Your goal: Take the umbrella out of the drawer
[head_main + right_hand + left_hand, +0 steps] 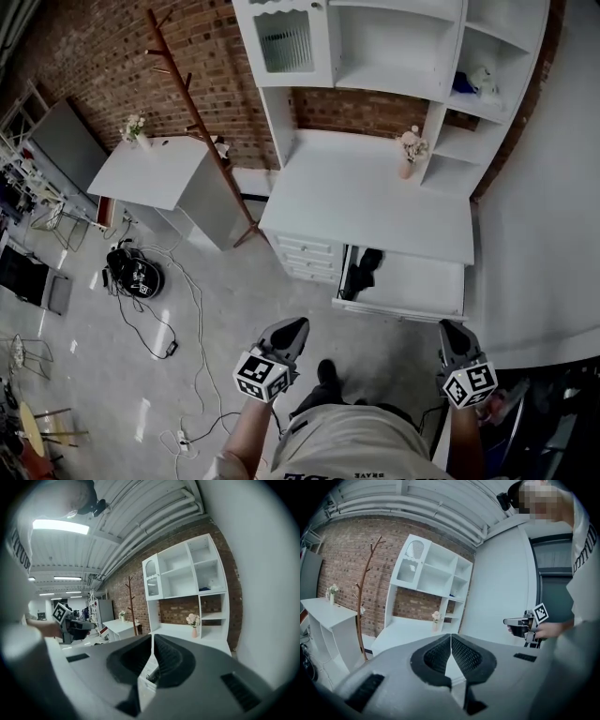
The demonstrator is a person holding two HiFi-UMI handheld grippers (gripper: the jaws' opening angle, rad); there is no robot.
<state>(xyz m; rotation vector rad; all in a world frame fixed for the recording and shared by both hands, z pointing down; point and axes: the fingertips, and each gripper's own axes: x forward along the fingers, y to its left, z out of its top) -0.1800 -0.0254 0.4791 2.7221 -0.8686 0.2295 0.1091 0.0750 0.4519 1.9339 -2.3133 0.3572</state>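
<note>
my left gripper (296, 325) and right gripper (451, 328) are both closed, empty. the umbrella (362, 270) lies at the left end of the open drawer (417, 287), ahead between them, its length pointing away. the left gripper looks nearer.

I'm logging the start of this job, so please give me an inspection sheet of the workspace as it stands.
Surface: white desk, flower vase on it.
Job's things: drawer open; dark umbrella at its left end.
Clutter: black bundle on the floor.
Grippers: left gripper and right gripper shut, empty, short of the drawer.
Cables: loose cables across the floor.
Surroundings: coat rack, brick wall, second white table.
</note>
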